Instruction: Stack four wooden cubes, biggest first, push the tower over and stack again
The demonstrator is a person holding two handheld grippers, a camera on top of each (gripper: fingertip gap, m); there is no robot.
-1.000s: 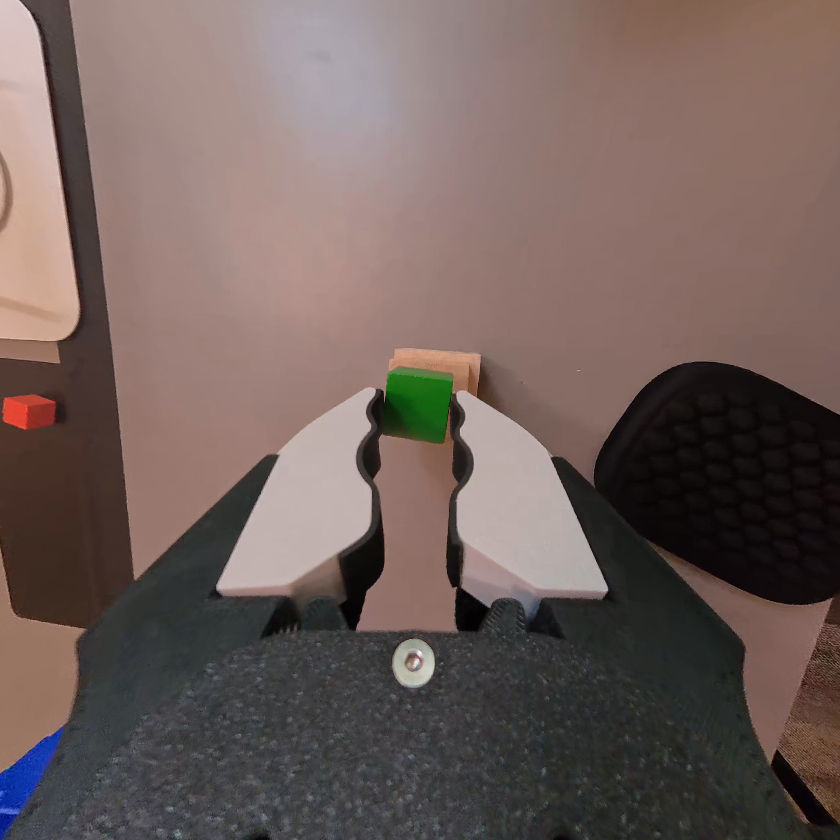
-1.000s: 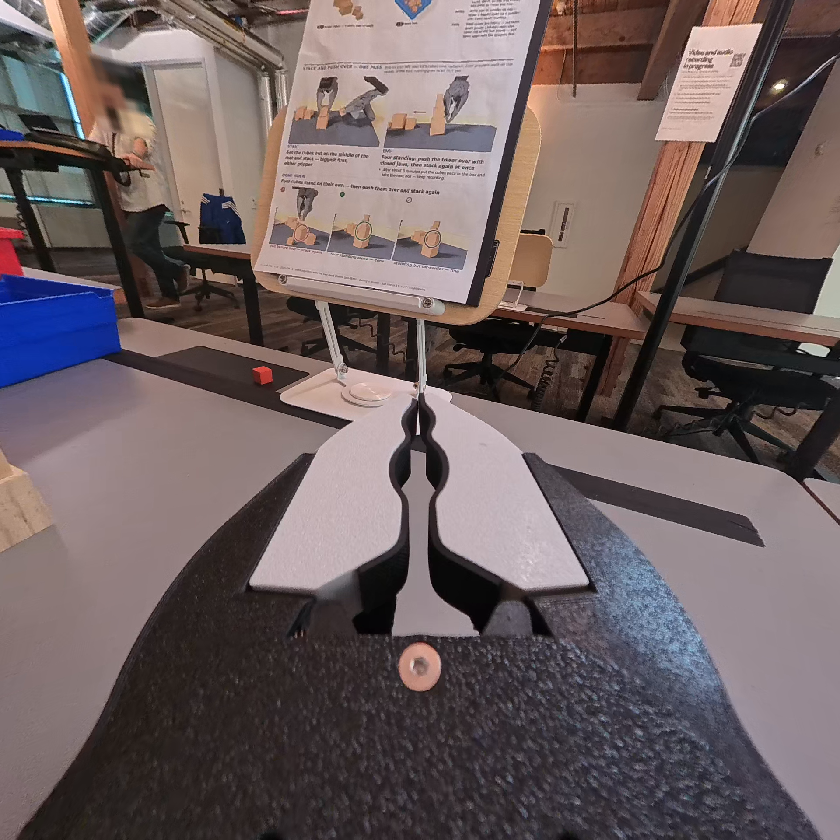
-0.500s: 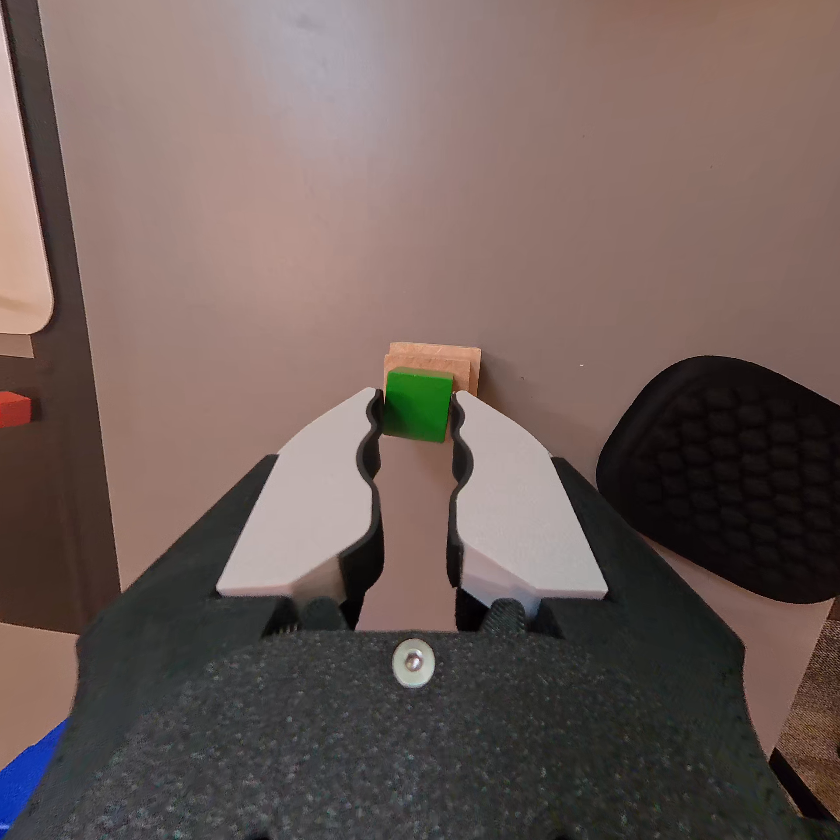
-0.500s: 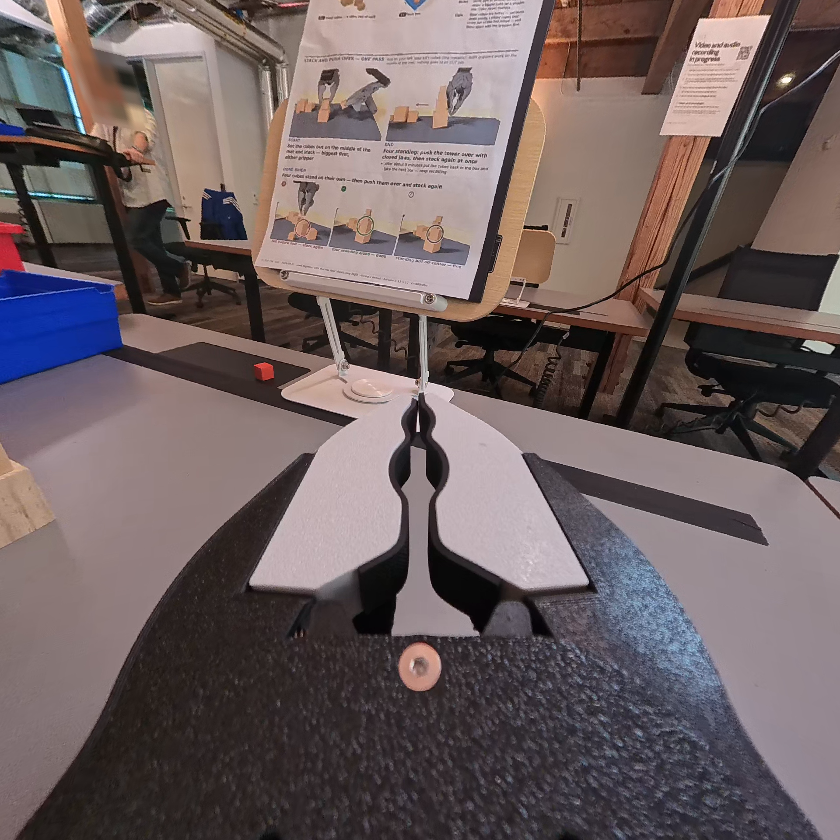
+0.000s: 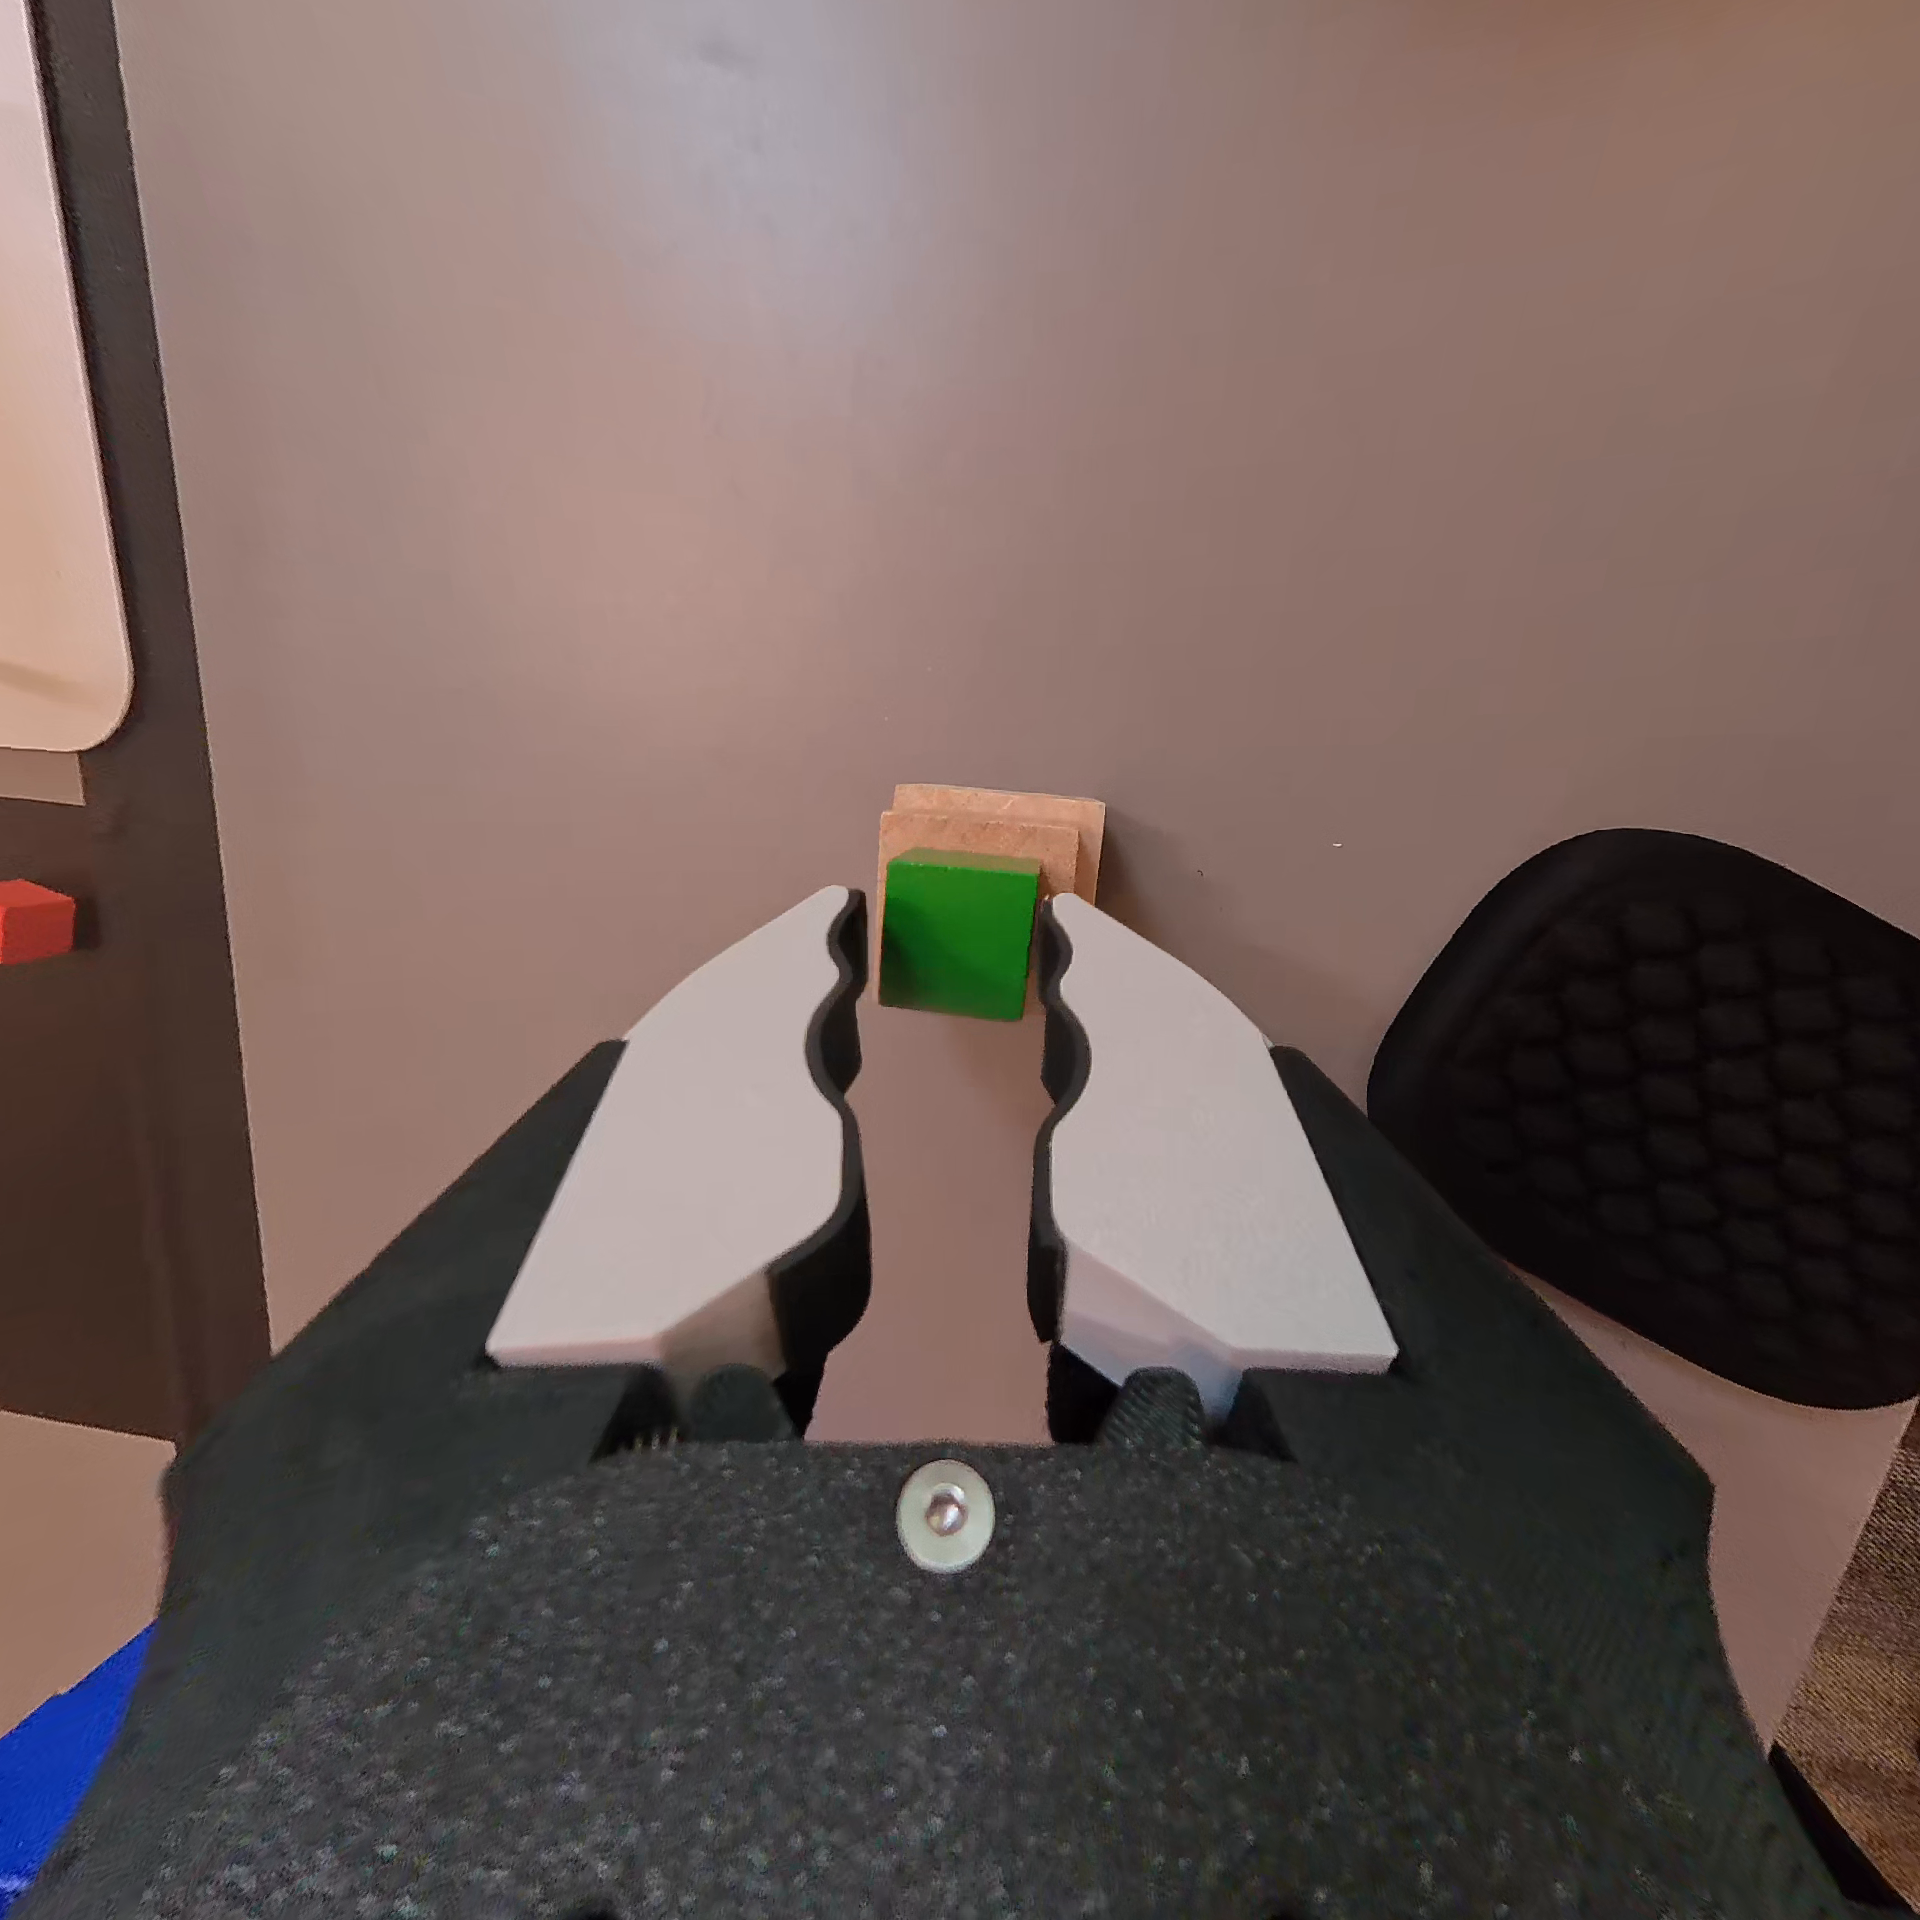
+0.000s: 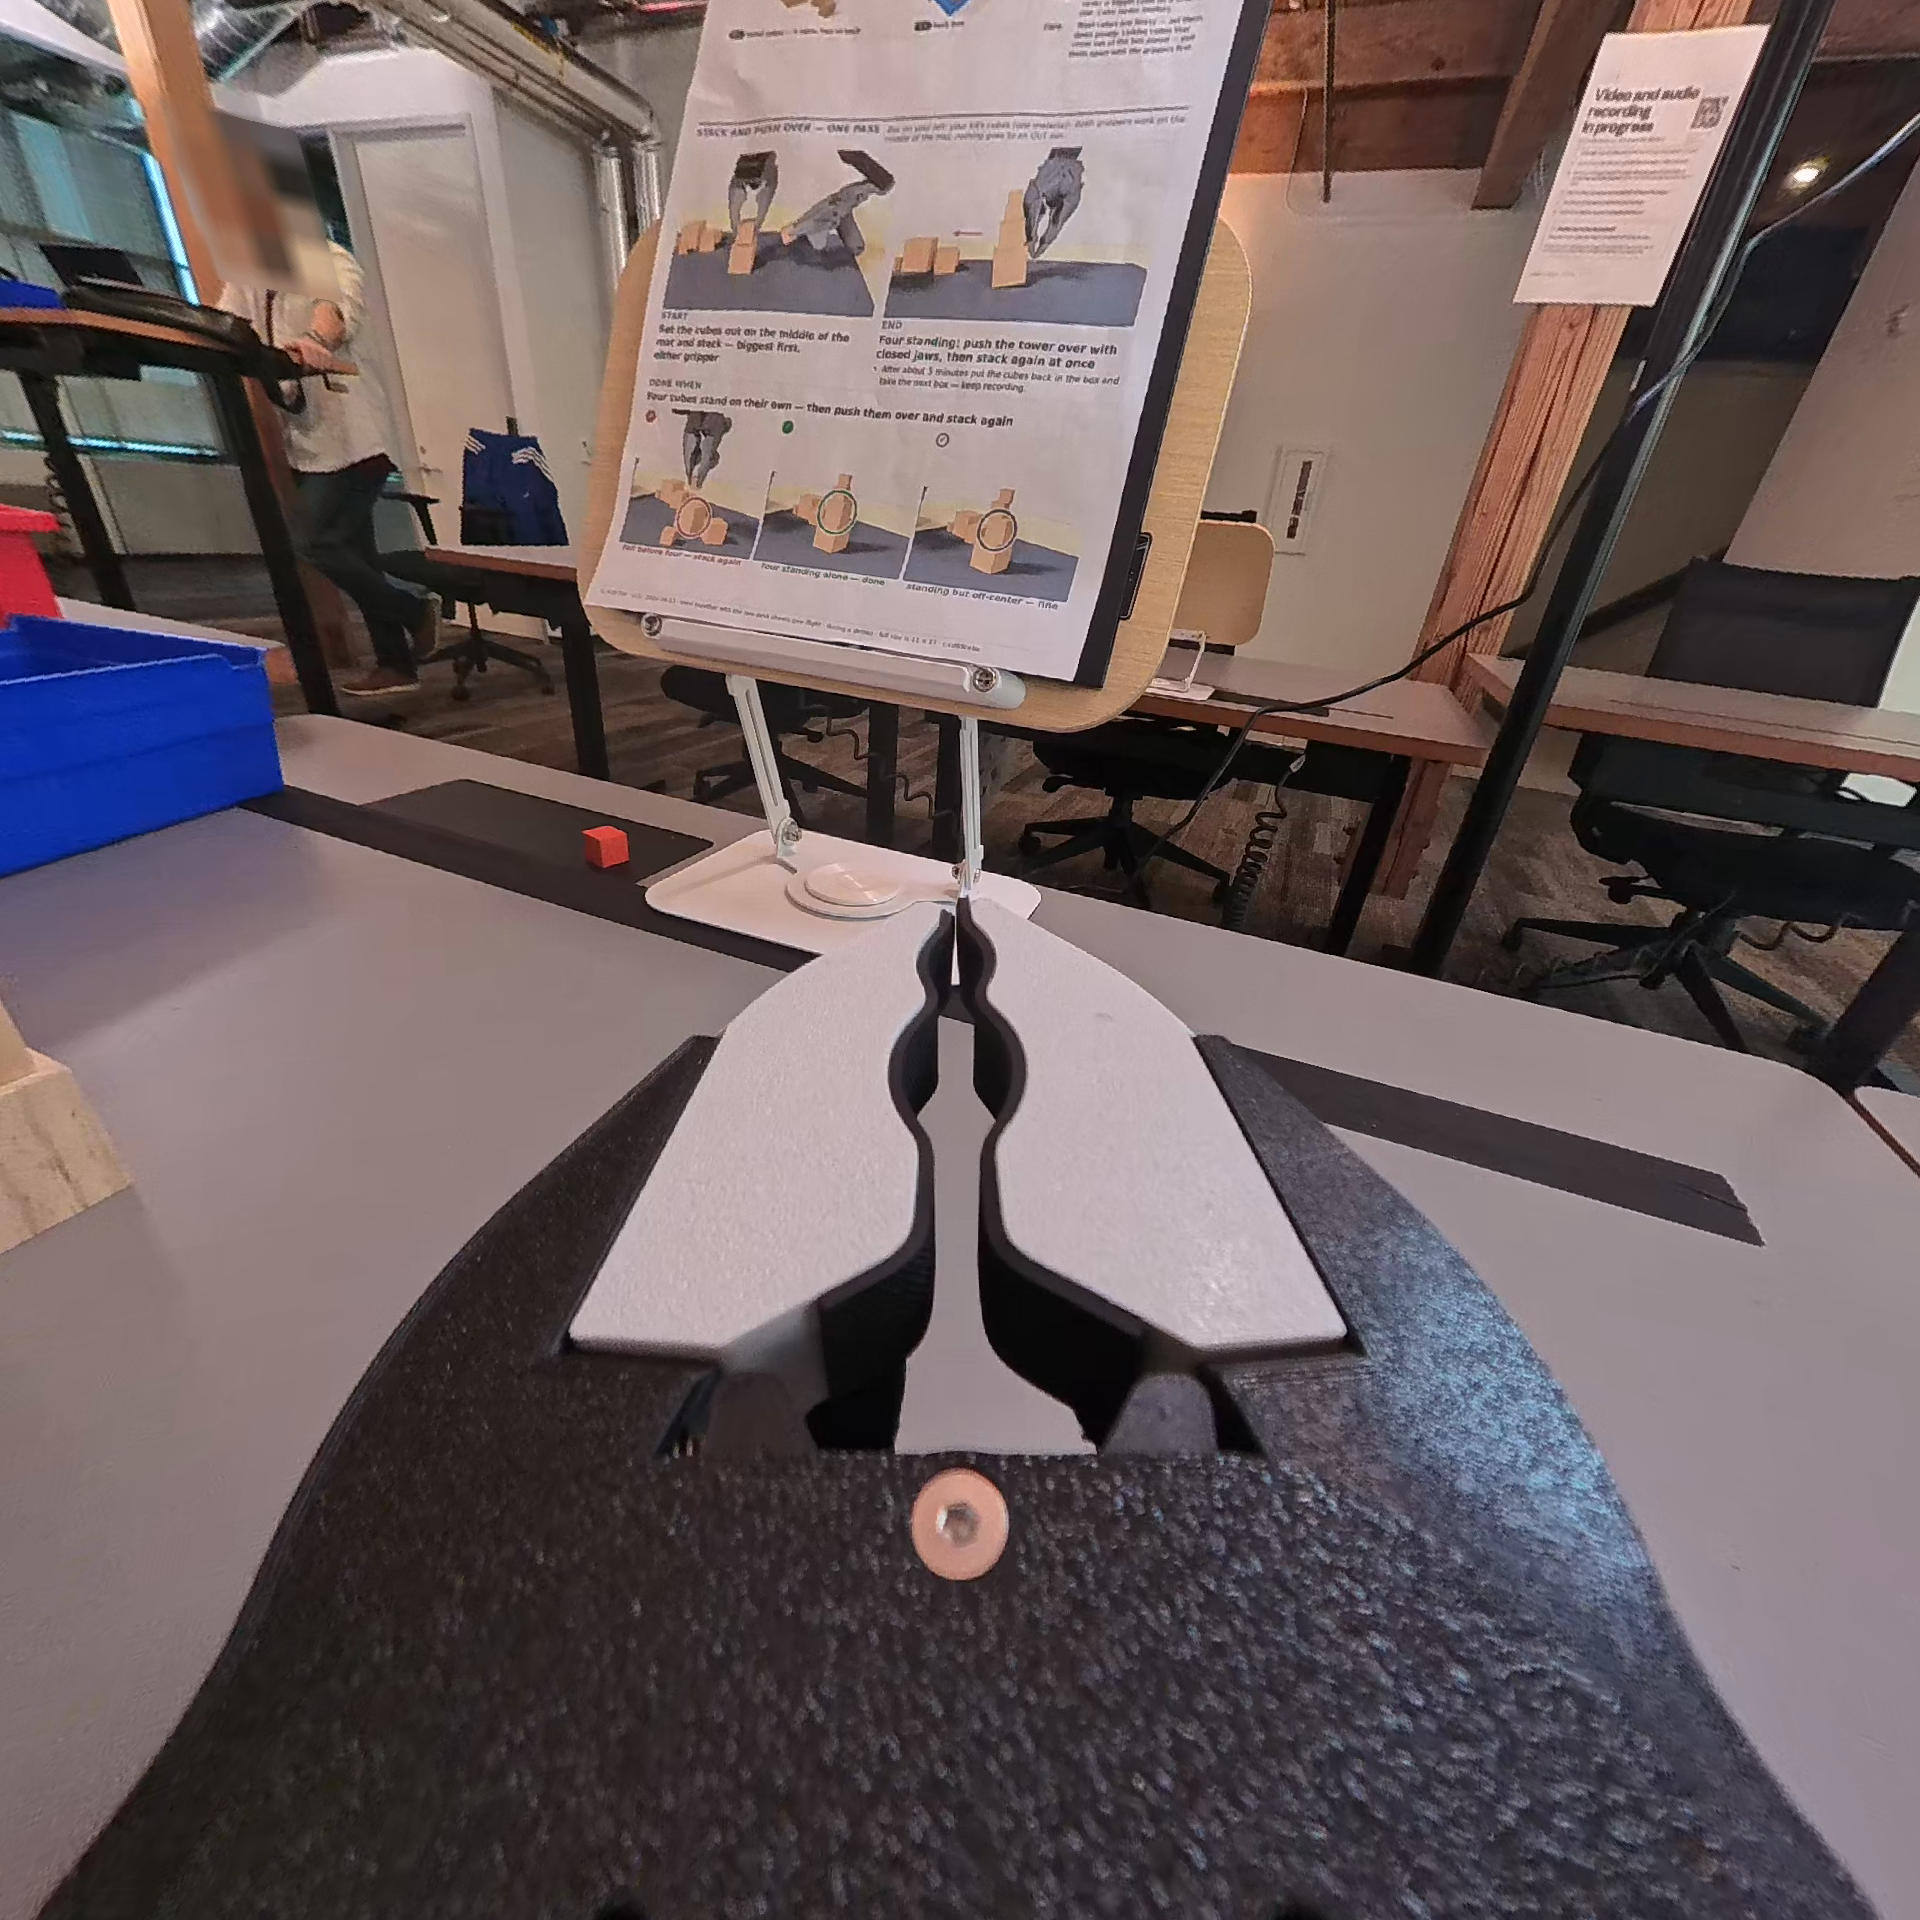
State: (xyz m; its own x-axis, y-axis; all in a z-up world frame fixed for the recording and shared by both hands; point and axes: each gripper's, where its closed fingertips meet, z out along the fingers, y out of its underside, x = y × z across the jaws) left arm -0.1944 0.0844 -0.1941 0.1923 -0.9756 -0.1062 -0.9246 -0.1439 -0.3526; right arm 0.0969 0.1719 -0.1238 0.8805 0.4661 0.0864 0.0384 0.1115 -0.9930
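Left wrist view, L to R: a white stand base (image 5: 52, 416) sits at the far edge. Below it a small red cube (image 5: 31, 920) sits on a dark strip (image 5: 135, 935) of the grey desk (image 5: 623, 520), and a blue bin corner (image 5: 73, 1704) shows bottom left. In the centre the left claw (image 5: 951, 914) points down at a green cube (image 5: 956, 935). The cube sits on top of a stack of two plain wooden blocks (image 5: 1070, 842). The fingers are apart and straddle the cube. There is a slim gap between the left pad and the cube. The right pad is just beside its other face, contact can't be told, so the cube isn't clamped. Far right, a black honeycomb-patterned shell (image 5: 1662, 1122) lies over the desk edge.

Right wrist view, L to R: a wooden block (image 6: 42, 1143) is cut off at the frame edge, then comes the blue bin (image 6: 125, 748). The red cube (image 6: 606, 846) is on the dark strip and the stand base (image 6: 727, 883) is next to it, w/ a printed sheet on its board (image 6: 914, 343) above. The right claw (image 6: 956, 925) hangs low over the desk, tips pressed together w/ nothing between them, well apart from the cubes. Chairs and other desks stand behind.
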